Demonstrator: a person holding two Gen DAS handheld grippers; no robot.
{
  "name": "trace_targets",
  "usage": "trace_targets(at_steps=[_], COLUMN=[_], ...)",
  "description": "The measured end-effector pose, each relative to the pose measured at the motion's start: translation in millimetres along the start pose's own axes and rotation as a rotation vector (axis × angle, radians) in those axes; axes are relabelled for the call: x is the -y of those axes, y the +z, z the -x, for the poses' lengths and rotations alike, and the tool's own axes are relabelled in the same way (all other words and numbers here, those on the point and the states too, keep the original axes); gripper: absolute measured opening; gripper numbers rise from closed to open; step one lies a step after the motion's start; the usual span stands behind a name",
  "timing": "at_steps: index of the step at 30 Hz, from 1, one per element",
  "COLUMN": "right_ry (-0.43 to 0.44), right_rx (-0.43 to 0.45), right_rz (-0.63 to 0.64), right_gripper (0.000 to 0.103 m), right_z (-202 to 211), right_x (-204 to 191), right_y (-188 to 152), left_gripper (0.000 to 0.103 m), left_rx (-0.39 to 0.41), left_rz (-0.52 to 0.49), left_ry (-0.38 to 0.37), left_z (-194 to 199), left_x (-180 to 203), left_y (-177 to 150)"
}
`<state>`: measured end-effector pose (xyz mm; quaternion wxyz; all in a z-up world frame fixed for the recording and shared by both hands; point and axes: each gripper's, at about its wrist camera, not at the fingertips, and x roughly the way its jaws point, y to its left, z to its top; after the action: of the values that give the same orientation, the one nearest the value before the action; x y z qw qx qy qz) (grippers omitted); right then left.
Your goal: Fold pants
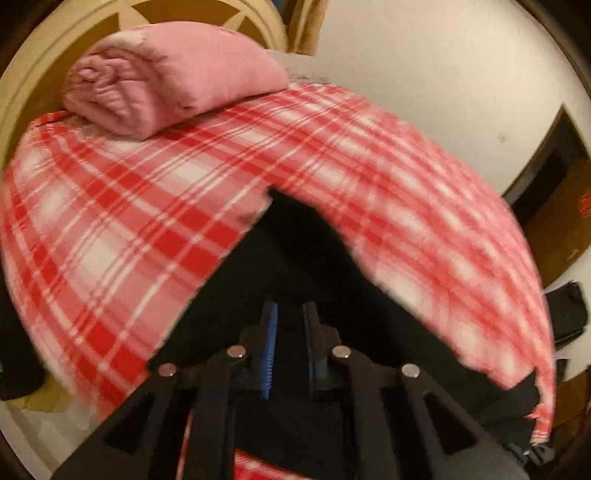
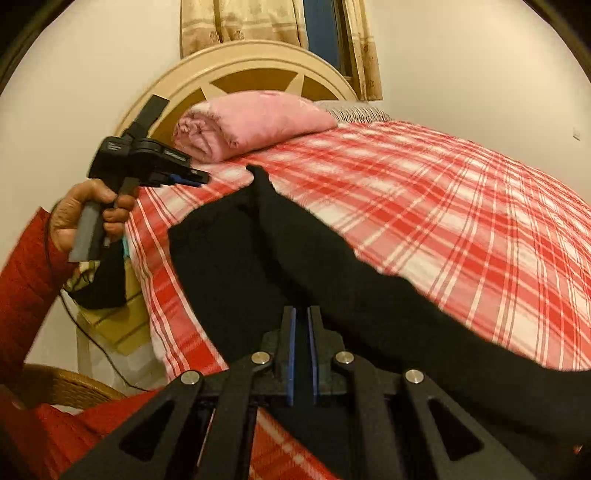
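Observation:
Black pants (image 2: 221,258) lie on a bed under a red-and-white plaid blanket (image 2: 443,203). One leg runs to the lower right, and a pointed end reaches up toward the pillow end. My right gripper (image 2: 303,317) is shut on the black fabric at the near edge. My left gripper (image 2: 201,180), held by a hand (image 2: 74,214) in a red sleeve, hovers over the bed's left edge, clear of the pants, jaws nearly together with nothing between them. In the left wrist view the left gripper (image 1: 290,317) looks down over the pants (image 1: 295,258) on the blanket (image 1: 110,221).
A rolled pink quilt (image 2: 251,118) lies by the cream headboard (image 2: 258,62). A wicker chair (image 2: 62,384) and a cable sit low left of the bed. Curtains (image 2: 240,22) hang behind. A brown door (image 1: 554,192) and a dark object (image 1: 565,310) lie beyond the bed's far side.

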<state>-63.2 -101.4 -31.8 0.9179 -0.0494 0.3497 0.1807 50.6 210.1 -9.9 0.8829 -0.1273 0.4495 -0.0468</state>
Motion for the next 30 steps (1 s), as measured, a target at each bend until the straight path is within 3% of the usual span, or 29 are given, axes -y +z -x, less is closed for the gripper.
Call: trace_targets(at_steps=[2,4,6,9,12,14,16,17,18,20,21,22,25,27,28,29,30], right_ry=[0.001,0.013,0.04,0.132,0.142,0.136,0.133,0.129,0.114,0.074,0.045,0.025,-0.026,-0.079,-0.129,-0.168,-0.185], right_rx=[-0.001,0.027,0.056,0.083,0.086,0.057,0.03,0.027,0.023,0.003,-0.005,-0.009,-0.059,-0.114,-0.129,-0.134,-0.149], right_rz=[-0.051,-0.124,-0.222,-0.361,-0.434,-0.421,-0.404,-0.391,-0.367,-0.306,-0.249,-0.205,-0.02,0.102,0.152,0.172,0.164], right_gripper=[0.006,0.006,0.007,0.007,0.008,0.015,0.045,0.05,0.052,0.052,0.052,0.052,0.052,0.052,0.05,0.043,0.012], right_z=[-4,-4,-3,-4,-7,-11,-15,-17,-18,-24,-29,-31,-52,-70,-79,-85,-91], right_x=[3,11,23,42,53,55,56,57,57,55,52,50,34,21,17,16,20], right_y=[-5,-4,-2,-3,-7,-9,-10,-10,-9,-3,3,5,9,5,2,0,0], left_gripper=[0.025,0.06,0.079,0.099,0.1,0.1,0.1,0.099,0.097,0.078,0.06,0.053,0.045,0.017,0.011,0.01,0.008], left_rx=[-0.016,-0.046,-0.018,0.028,-0.027,-0.077,-0.104,-0.118,-0.129,-0.146,-0.162,-0.195,-0.17,-0.178,-0.188,-0.195,-0.194], left_rz=[0.017,0.046,0.052,-0.039,-0.092,-0.076,-0.047,-0.029,-0.016,0.006,0.02,0.05,0.065,0.077,0.096,0.112,0.117], left_ry=[0.017,-0.02,-0.022,0.054,0.127,0.126,0.118,0.118,0.126,0.157,0.16,0.139,0.137,0.092,0.061,0.038,0.03], left_z=[-6,-13,-15,-31,-69,-90,-103,-110,-115,-123,-127,-133,-130,-128,-129,-130,-129], left_x=[-7,-7,0,22,38,40,41,41,41,40,38,33,32,31,29,28,28], left_y=[4,14,26,48,63,69,72,73,74,72,71,70,68,68,67,66,65])
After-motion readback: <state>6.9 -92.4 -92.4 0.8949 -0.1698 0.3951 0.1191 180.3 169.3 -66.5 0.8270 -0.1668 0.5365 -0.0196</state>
